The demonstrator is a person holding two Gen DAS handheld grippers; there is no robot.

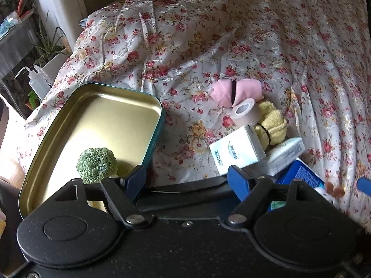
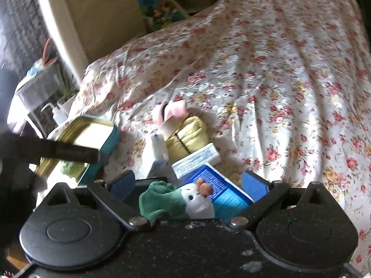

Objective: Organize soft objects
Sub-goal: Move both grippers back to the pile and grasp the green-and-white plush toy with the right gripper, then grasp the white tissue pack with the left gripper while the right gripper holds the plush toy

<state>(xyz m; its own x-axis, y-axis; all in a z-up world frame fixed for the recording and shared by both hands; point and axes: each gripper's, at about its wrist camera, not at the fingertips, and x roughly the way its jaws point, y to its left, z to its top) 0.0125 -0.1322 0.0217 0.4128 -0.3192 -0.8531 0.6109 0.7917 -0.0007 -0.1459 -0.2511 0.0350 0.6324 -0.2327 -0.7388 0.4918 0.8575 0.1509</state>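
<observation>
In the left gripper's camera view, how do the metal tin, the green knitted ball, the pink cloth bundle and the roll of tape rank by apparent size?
Largest to smallest, as they look:
1. metal tin
2. pink cloth bundle
3. green knitted ball
4. roll of tape
The bundle and ball look close in size, and the ball sits nearer the camera, so that order is unsure.

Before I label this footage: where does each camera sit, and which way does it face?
Left wrist: on the left gripper, angled down at the tin holding a green scrubber; its open fingers show.
Right wrist: on the right gripper, down at a plush toy; open fingers show.
Shared: tin, white box, floral cloth.
</observation>
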